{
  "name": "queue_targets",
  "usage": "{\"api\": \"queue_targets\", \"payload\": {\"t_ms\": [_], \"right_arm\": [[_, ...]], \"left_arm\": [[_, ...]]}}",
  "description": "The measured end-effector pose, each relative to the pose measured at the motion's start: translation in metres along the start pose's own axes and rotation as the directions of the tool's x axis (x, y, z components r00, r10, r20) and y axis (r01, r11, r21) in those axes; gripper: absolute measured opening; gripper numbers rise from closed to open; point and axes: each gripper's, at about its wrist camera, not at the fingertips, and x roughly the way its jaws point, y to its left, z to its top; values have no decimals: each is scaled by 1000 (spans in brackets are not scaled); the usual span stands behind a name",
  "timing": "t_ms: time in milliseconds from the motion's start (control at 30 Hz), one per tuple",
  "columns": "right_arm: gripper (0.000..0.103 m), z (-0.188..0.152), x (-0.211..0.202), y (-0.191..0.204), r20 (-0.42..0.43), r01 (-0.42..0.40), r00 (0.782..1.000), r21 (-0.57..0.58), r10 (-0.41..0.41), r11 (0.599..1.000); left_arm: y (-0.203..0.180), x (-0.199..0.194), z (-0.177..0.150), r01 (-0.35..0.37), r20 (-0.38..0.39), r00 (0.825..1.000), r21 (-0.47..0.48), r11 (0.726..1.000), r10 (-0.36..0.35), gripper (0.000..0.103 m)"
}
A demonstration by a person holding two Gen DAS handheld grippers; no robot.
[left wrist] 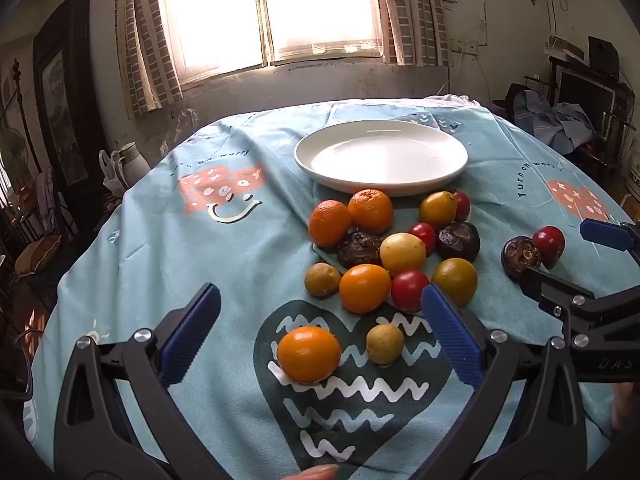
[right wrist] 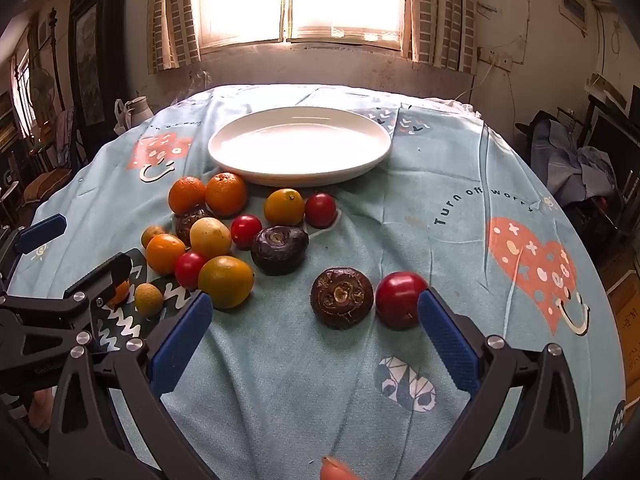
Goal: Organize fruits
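A white plate (left wrist: pixel 380 156) (right wrist: pixel 300 146) sits empty at the far middle of the table. In front of it lies a cluster of fruits: oranges (left wrist: pixel 370 211), red ones (left wrist: pixel 410 290), yellow ones (left wrist: pixel 402 253) and dark brown ones (left wrist: pixel 459 241). An orange fruit (left wrist: pixel 309 354) and a small yellow one (left wrist: pixel 385 343) lie between the fingers of my open left gripper (left wrist: pixel 320 336). A dark brown fruit (right wrist: pixel 341 297) and a red fruit (right wrist: pixel 400 299) lie just ahead of my open right gripper (right wrist: pixel 316 336). Both grippers are empty.
A light blue printed cloth (left wrist: pixel 200 240) covers the round table. A window with curtains (left wrist: pixel 276 12) is behind. A white jug (left wrist: pixel 132 162) stands off the far left edge. Furniture and clutter (left wrist: pixel 568 120) stand to the right.
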Motion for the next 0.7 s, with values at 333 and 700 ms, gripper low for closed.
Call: {"api": "queue_targets", "payload": {"t_ms": [333, 700], "right_arm": [[102, 1, -1, -1, 4, -4, 1000, 2, 4, 1000], [102, 1, -2, -1, 4, -4, 1000, 4, 4, 1000]], "left_arm": [[-1, 0, -1, 1, 1, 1000, 4, 1000, -1, 101], [-3, 0, -3, 2, -3, 1000, 4, 1000, -2, 101]]}}
